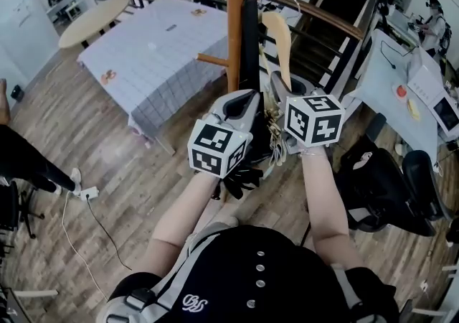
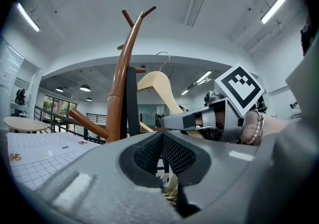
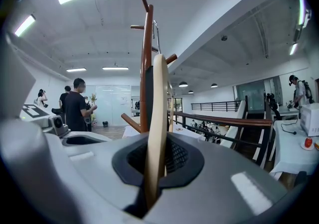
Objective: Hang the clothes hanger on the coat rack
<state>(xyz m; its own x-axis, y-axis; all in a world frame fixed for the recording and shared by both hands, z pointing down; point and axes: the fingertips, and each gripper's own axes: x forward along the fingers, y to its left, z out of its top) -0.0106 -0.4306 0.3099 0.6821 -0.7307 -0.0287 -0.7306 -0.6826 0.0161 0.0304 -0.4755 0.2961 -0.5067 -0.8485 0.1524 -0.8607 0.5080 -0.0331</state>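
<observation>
The brown wooden coat rack (image 1: pixel 235 20) stands straight ahead, with pegs at its top (image 2: pixel 134 21). My right gripper (image 1: pixel 283 88) is shut on the pale wooden clothes hanger (image 1: pixel 281 38), which stands edge-on between its pads (image 3: pixel 158 98). The hanger's metal hook (image 2: pixel 162 58) rises just right of the pole, below the top pegs. My left gripper (image 1: pixel 240 103) is close beside the pole with its jaws shut. A beige braided piece (image 2: pixel 169 188) is caught low in the slot between them; I cannot tell what it belongs to.
A table with a checked cloth (image 1: pixel 165 49) and a round table (image 1: pixel 93 16) lie beyond the rack to the left. A curved wooden railing (image 1: pixel 323 13) runs behind it. A white desk (image 1: pixel 401 77) and a black office chair (image 1: pixel 387 178) stand at the right. People (image 3: pixel 77 103) stand far off.
</observation>
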